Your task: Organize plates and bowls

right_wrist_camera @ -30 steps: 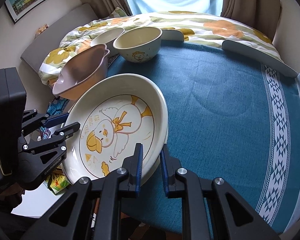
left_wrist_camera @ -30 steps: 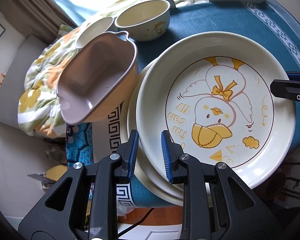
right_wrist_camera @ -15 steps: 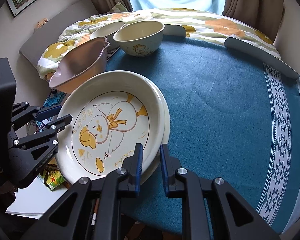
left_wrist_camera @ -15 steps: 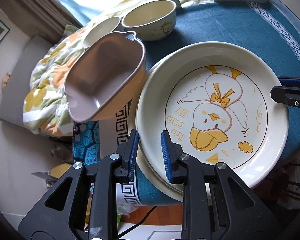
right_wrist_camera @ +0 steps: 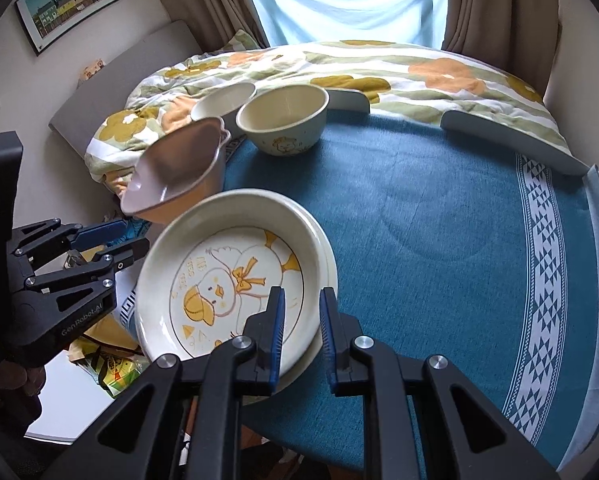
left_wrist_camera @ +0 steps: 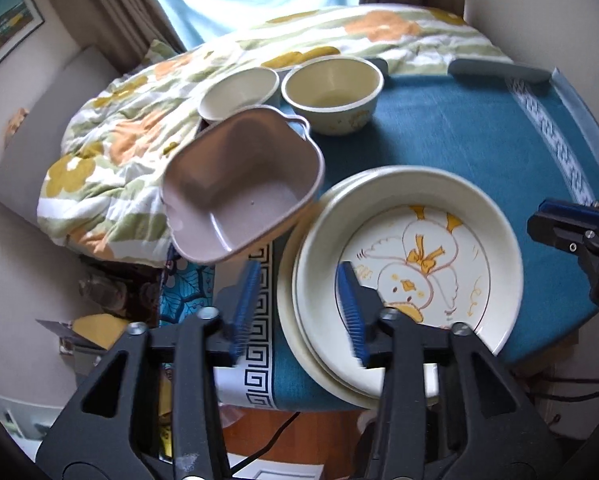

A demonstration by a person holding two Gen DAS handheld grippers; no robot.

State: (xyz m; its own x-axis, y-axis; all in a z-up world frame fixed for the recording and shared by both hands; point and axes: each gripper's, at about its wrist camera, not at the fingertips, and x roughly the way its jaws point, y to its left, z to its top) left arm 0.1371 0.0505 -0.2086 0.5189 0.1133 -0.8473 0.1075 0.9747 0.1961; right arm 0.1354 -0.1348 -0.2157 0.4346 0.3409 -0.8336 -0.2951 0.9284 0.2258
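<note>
The lower plate (left_wrist_camera: 295, 344) shows only as a thin rim under the duck plate (left_wrist_camera: 409, 280), the rest covered. The left gripper's (left_wrist_camera: 297, 312) right finger (left_wrist_camera: 349, 312) hides part of the duck drawing. Ahead, the pink dish (left_wrist_camera: 239, 188) covers the near side of the small white bowl (left_wrist_camera: 239, 90). To the right, the right gripper (left_wrist_camera: 579, 240) is cut off by the picture's edge. In the right wrist view, the pink dish is blurred.
</note>
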